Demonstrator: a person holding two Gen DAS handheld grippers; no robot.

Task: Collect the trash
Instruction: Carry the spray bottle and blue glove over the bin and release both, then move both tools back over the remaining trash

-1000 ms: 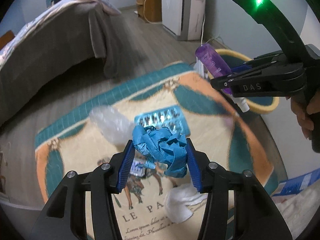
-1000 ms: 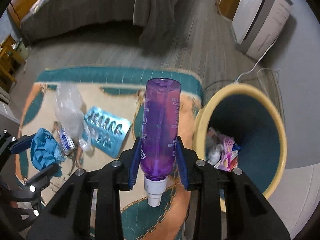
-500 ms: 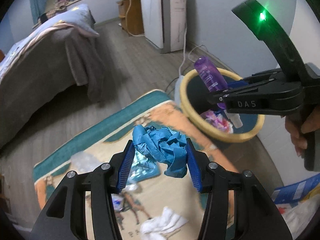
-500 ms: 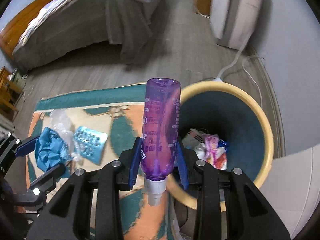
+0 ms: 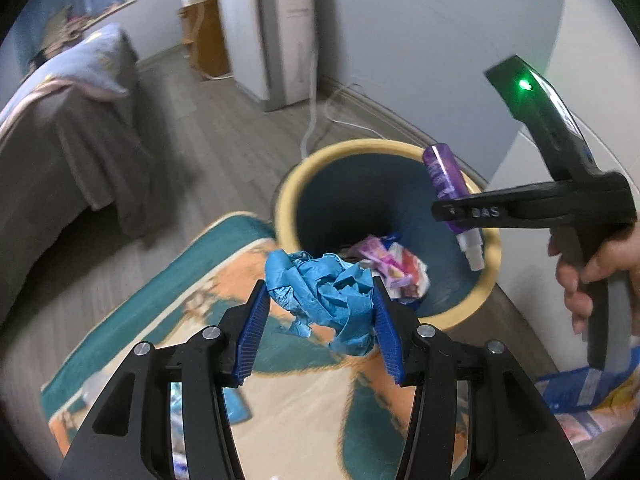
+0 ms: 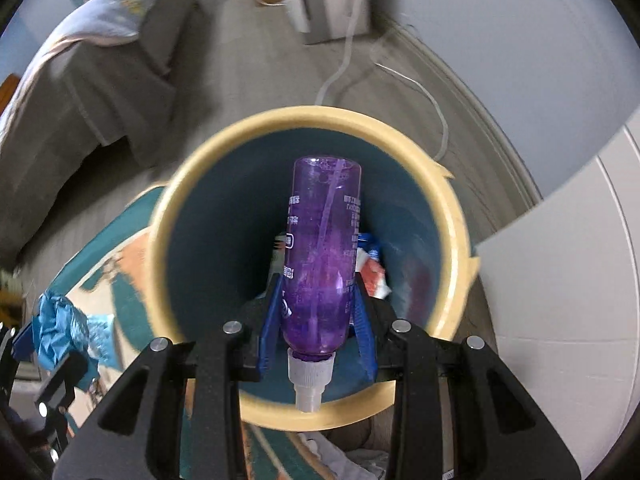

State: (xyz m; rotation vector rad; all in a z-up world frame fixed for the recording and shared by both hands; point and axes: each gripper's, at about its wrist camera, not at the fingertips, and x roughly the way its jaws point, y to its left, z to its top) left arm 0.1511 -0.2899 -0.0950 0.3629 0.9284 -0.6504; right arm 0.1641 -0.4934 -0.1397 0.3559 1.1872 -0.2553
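I keep the bin (image 6: 454,216) centred under my right gripper (image 6: 318,330), which pinches the purple bottle (image 6: 322,256) over its mouth, so it drops clear of the rim. My left gripper (image 5: 318,320) clamps the blue wad (image 5: 324,292) at the bin's near-left edge. The bottle hides much of the bin's contents.

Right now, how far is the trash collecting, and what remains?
Done: wrappers already lie in the bin. In hand: the right gripper holds the purple bottle over the bin's opening, and the left gripper grips crumpled blue paper near the rim; neither is released yet. Left: some litter shows on the rug, too blurred to name.
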